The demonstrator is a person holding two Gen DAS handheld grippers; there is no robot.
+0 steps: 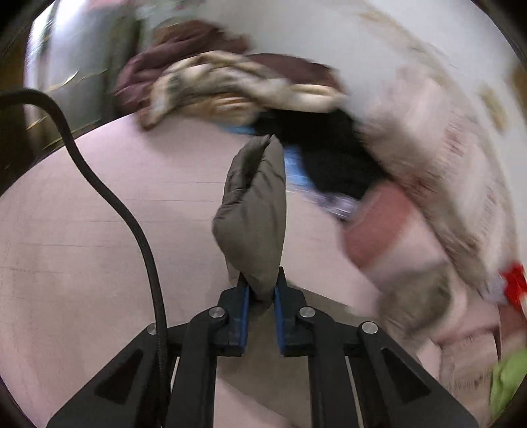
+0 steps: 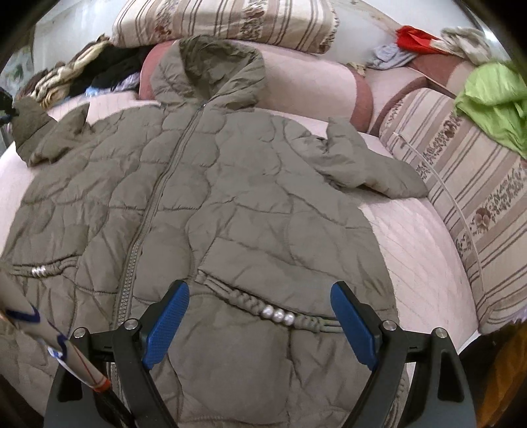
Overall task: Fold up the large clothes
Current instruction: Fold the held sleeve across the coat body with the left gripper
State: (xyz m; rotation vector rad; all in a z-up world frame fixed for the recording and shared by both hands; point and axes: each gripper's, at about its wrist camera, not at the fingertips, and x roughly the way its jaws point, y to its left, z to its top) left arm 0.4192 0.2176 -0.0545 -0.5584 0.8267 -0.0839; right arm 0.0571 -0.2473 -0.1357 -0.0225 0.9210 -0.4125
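Note:
An olive quilted hooded jacket [image 2: 210, 197] lies front up and zipped on the pink bed sheet [image 2: 411, 237], hood toward the pillows. Its right sleeve [image 2: 359, 161] lies bent beside the body. My left gripper [image 1: 260, 286] is shut on the left sleeve cuff [image 1: 253, 210] and holds it up above the sheet; that cuff also shows at the far left of the right wrist view [image 2: 29, 125]. My right gripper [image 2: 260, 316] is open and empty, hovering over the jacket's lower front near a pearl-trimmed pocket [image 2: 276, 314].
Striped pillows [image 2: 461, 184] and a folded striped quilt [image 2: 224, 23] line the bed's far and right sides. A pile of loose clothes [image 1: 230, 85] sits at the far left corner. A green garment [image 2: 494, 98] and a red cloth [image 2: 415, 39] lie on the pillows.

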